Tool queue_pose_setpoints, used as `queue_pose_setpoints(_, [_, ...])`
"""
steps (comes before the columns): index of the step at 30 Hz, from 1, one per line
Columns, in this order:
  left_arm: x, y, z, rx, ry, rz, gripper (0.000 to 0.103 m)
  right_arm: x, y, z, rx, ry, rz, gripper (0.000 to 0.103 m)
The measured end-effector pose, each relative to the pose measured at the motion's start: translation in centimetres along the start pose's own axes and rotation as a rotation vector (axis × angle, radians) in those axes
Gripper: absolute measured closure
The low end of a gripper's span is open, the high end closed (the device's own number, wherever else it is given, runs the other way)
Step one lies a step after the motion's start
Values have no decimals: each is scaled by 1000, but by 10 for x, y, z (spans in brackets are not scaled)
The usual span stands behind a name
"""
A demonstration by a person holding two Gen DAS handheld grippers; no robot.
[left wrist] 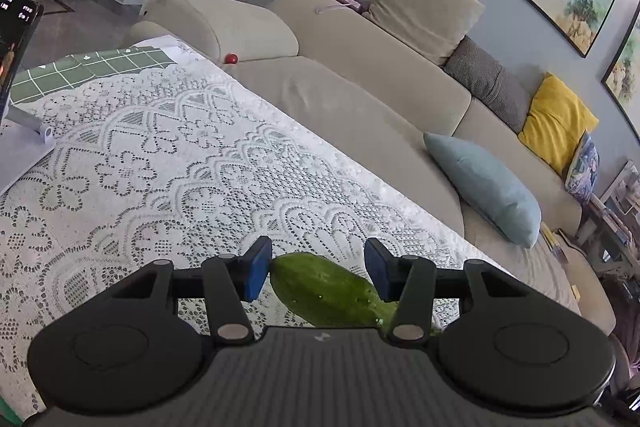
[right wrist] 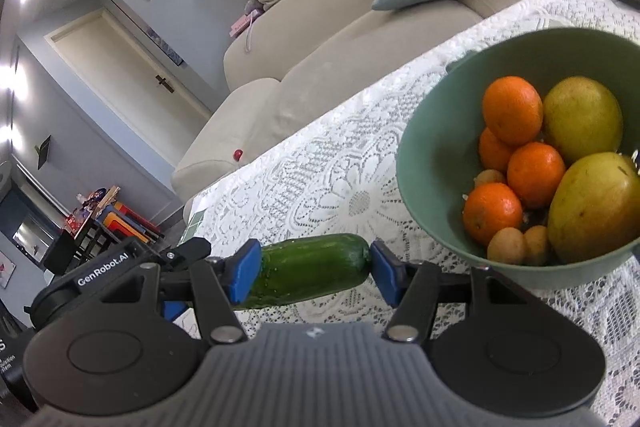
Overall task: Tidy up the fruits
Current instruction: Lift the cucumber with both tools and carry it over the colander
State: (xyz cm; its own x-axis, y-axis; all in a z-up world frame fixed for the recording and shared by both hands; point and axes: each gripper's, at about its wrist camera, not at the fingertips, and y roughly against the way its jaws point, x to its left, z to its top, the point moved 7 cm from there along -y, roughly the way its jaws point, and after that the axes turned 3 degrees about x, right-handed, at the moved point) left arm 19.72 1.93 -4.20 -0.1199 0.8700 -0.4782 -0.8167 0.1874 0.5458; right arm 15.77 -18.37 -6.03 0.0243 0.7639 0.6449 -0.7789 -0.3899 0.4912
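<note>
Between your right gripper's [right wrist: 316, 273] blue pads lies the cucumber [right wrist: 308, 273], set crosswise so that its rounded tip meets the right-hand pad while the left-hand pad presses its side; you appear to have it clamped there, lifted clear of the lace cloth [right wrist: 320, 187]. In the left wrist view the other end of the cucumber [left wrist: 324, 289] runs slantwise through your left gripper [left wrist: 318, 273]: one pad touches the tip, the far pad sits against the flank, so that gripper looks clamped on it too. Holding it at both ends makes sense, I judge, since a long smooth thing pinched at one end would swing or slip.

Just beyond on the right stands the green bowl [right wrist: 432, 163], heaped with oranges [right wrist: 512, 111], two yellow-green fruits [right wrist: 582, 119] and some small brown ones [right wrist: 506, 247]. It is nearly full, so a long cucumber would probably have to lie across the top, which may be why you carry it level.

Farther off, the cloth ends at the table's edge; behind it the beige sofa [left wrist: 360, 75] holds a blue cushion [left wrist: 484, 187] and a small red ball [left wrist: 231, 58].
</note>
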Motion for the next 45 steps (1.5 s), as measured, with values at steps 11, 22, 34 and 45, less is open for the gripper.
queue_pose_setpoints(11, [-22,2,2,10,16,-25,45,-1,22,18,-46,35,-17,46])
queue_pose_setpoints(22, [-78,-16,-19,69,-9,-73,45,-35,51,58,-86,62,-89,46])
queue_pose_setpoints(34, [-129,-49,-51,164,-62,-84,45,-100,54,85,-81,-32,-145,45])
queue_pose_setpoints(45, [-147,-59,-63,159,-147,-72,45,-126,48,89,-59,-81,-152,45])
